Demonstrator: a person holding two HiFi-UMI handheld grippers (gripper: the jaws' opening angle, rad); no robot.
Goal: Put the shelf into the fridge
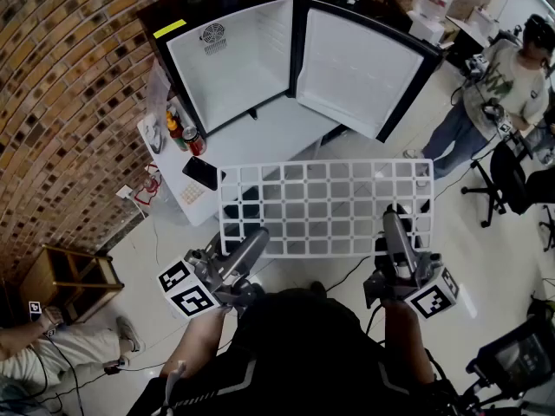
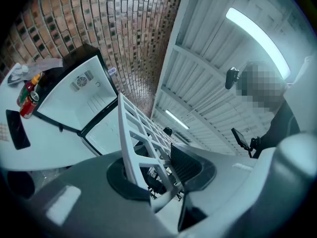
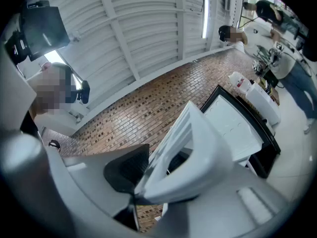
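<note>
While both hand-held grippers carry it, the shelf (image 1: 325, 202) is in the air in front of the open fridge (image 1: 232, 63), lying roughly flat and not yet inside.

Far left, head view: brick wall (image 1: 69, 76). On the white bench (image 1: 260, 146), at its 9 o'clock edge, stand bottles (image 1: 176, 128) and a red can (image 1: 195, 141). A dark phone (image 1: 201, 172) lies just beside them at 5 o'clock.

Left hand-held gripper (image 1: 258, 235): closed on the shelf's near rim, close to the 7 o'clock corner. In the left gripper view the white grid (image 2: 133, 133) runs edge-on between the jaws of that gripper (image 2: 153, 175), with a pad on either side of it.

Shelf: white plastic grid, long side left to right. The fridge is at its 12 o'clock, with the white interior facing the camera and the door (image 1: 355, 68) swung out to 1 o'clock.

Right hand-held gripper (image 1: 393, 219): closed on the same near rim, towards the 5 o'clock corner. In the right gripper view the rim (image 3: 188, 133) sits between the jaws of that gripper (image 3: 148, 177).

Far right: a person (image 1: 499, 76) stands at 2 o'clock, well apart from the shelf.
</note>
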